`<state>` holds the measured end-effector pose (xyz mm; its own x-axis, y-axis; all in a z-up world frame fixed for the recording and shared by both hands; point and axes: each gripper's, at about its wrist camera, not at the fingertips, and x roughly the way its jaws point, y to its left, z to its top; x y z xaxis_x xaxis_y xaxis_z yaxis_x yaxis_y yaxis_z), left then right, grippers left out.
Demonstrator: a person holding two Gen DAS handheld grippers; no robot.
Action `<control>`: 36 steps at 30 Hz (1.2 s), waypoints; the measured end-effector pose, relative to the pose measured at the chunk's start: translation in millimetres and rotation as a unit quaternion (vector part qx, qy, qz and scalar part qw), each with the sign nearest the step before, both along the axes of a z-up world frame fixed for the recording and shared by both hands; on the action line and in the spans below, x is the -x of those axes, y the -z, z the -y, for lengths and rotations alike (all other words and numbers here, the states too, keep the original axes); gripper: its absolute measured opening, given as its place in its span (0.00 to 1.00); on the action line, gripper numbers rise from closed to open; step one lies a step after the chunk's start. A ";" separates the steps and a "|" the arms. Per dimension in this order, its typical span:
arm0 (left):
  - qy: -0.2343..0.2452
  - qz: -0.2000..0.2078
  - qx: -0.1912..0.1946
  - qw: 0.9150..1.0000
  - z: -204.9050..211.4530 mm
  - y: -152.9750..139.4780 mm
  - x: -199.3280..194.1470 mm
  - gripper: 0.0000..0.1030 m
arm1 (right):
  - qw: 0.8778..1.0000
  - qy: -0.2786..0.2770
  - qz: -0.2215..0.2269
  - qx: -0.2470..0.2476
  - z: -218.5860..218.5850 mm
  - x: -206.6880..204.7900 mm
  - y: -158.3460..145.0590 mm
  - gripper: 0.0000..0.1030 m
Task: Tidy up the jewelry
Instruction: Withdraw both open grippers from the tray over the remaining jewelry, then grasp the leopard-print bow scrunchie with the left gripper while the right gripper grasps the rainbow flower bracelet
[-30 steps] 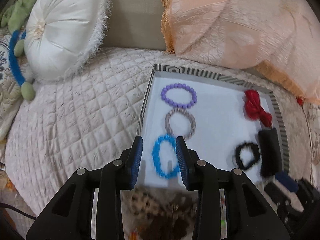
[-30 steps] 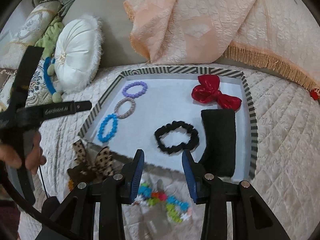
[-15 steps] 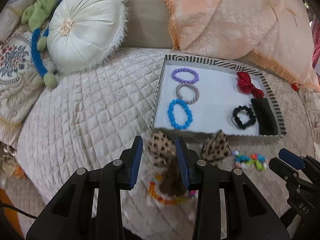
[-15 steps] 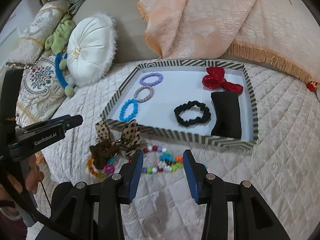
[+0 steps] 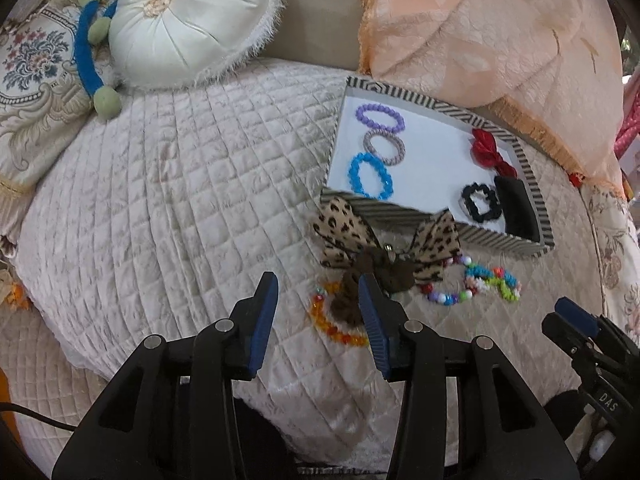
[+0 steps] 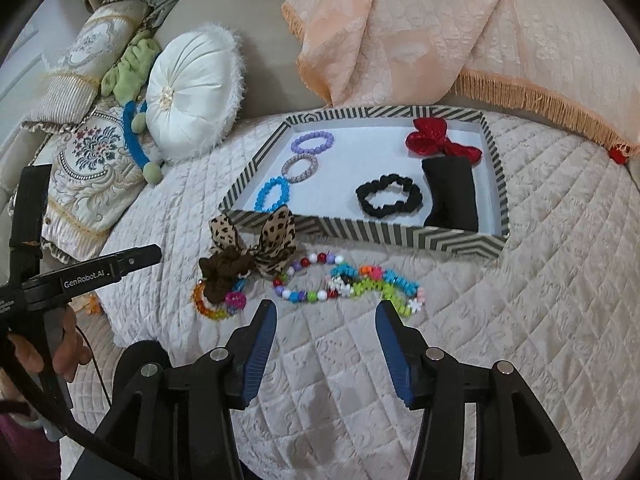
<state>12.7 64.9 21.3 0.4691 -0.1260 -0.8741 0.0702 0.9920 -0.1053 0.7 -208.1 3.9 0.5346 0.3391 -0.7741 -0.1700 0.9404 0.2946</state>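
A striped-rim tray (image 6: 360, 234) (image 5: 420, 220) on the quilted seat holds a purple bracelet (image 6: 313, 142), a grey one (image 6: 301, 167), a blue one (image 6: 273, 195), a red bow (image 6: 440, 142), a black scrunchie (image 6: 389, 200) and a black band (image 6: 452, 192). In front of the tray lie a leopard bow (image 6: 260, 244) (image 5: 388, 240), a brown scrunchie (image 6: 222, 272), an orange bead bracelet (image 5: 336, 326) and multicoloured bead strings (image 6: 352, 284). My left gripper (image 5: 318, 308) is open and empty, just short of the brown scrunchie. My right gripper (image 6: 326, 332) is open and empty, just short of the bead strings.
A round white cushion (image 6: 192, 92) and an embroidered pillow (image 6: 88, 160) lie to the left with a green and blue plush toy (image 6: 136, 140). A peach fringed throw (image 6: 440, 32) drapes behind the tray. The seat's front edge drops off below the grippers.
Both grippers have pulled back from the tray toward me. The loose pieces in front of the tray have come into full view. The right gripper's jaws stand wider apart.
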 end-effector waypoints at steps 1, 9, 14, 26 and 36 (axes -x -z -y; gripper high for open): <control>0.000 -0.005 0.002 1.000 0.6 2.9 0.2 0.40 | 1.000 -0.002 -0.002 0.000 -1.0 1.0 0.9 0.48; 0.002 -0.045 0.018 0.999 4.9 29.5 -9.8 0.40 | 1.000 -0.003 -0.015 -0.007 0.0 0.9 9.4 0.48; -0.003 -0.052 0.024 0.998 5.2 36.0 -18.4 0.40 | 1.000 0.003 -0.023 -0.006 6.8 -5.4 19.1 0.48; 0.000 -0.073 0.033 0.997 16.0 56.0 -41.5 0.40 | 0.999 -0.005 -0.020 0.038 25.0 -36.3 40.3 0.47; 0.005 -0.087 0.047 0.995 26.7 67.4 -55.5 0.40 | 0.996 -0.044 -0.029 0.073 16.7 -73.9 70.8 0.31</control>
